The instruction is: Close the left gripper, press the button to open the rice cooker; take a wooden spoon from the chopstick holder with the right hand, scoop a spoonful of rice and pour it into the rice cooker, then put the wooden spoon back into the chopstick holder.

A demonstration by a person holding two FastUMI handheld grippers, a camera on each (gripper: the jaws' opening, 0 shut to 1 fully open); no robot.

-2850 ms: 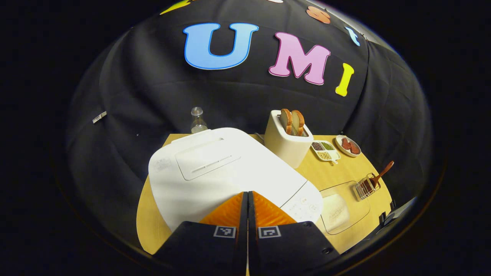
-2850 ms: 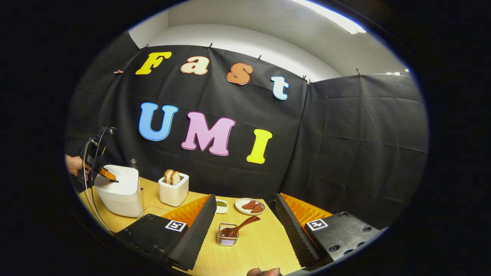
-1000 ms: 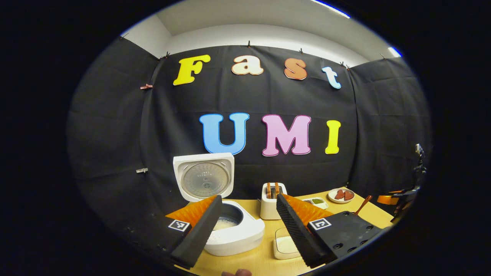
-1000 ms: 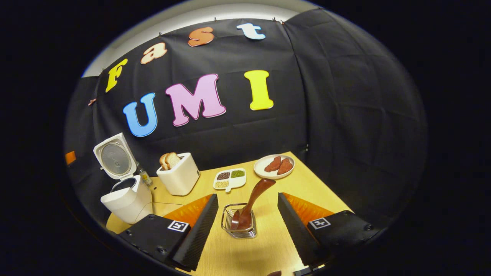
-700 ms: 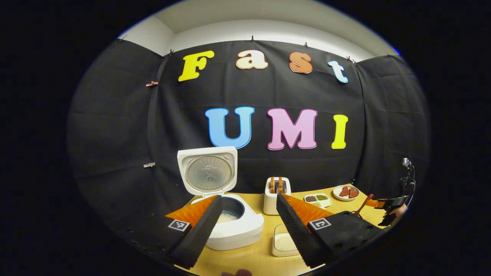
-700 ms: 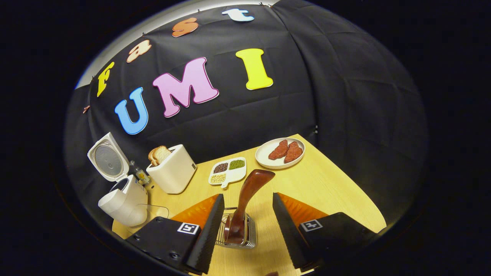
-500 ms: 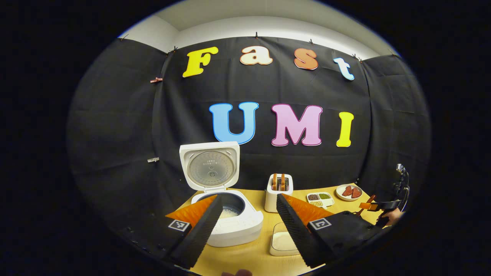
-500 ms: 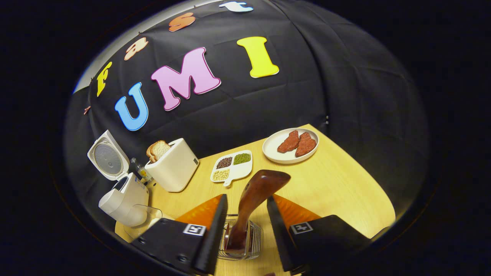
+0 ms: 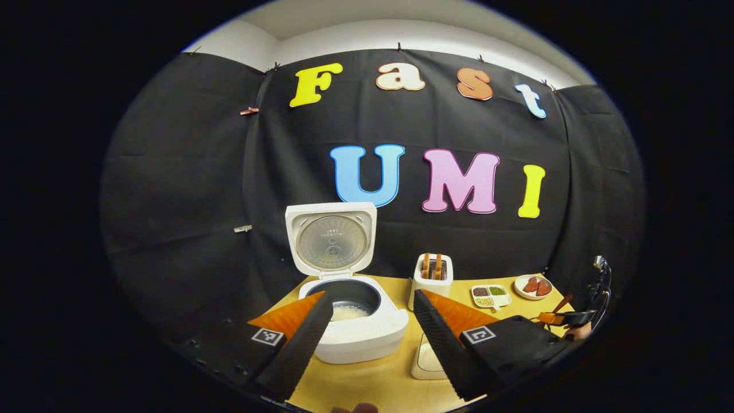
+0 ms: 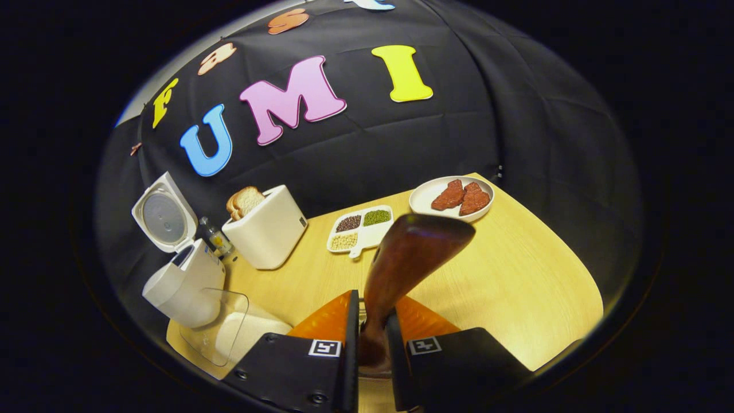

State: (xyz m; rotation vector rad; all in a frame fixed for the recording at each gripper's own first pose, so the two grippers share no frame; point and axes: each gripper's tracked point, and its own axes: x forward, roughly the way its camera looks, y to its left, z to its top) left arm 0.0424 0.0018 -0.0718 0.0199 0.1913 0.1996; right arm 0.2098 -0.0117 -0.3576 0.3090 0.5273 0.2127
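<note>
Cooker (image 9: 355,321) lid up, lower centre: button step done. Left tool (image 9: 367,332) wide open, empty. Right tool (image 10: 371,344) clamped on spoon (image 10: 401,264) handle, bottom centre. Scoop, pour, return remain.

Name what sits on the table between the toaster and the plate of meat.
The divided snack dish lies between the toaster and the plate of meat; both the right gripper view and the left gripper view show it.

glossy dark wooden spoon (image 10: 410,255); matt pale wood table (image 10: 516,287); smooth, probably plastic, rice cooker (image 9: 361,332)
</note>
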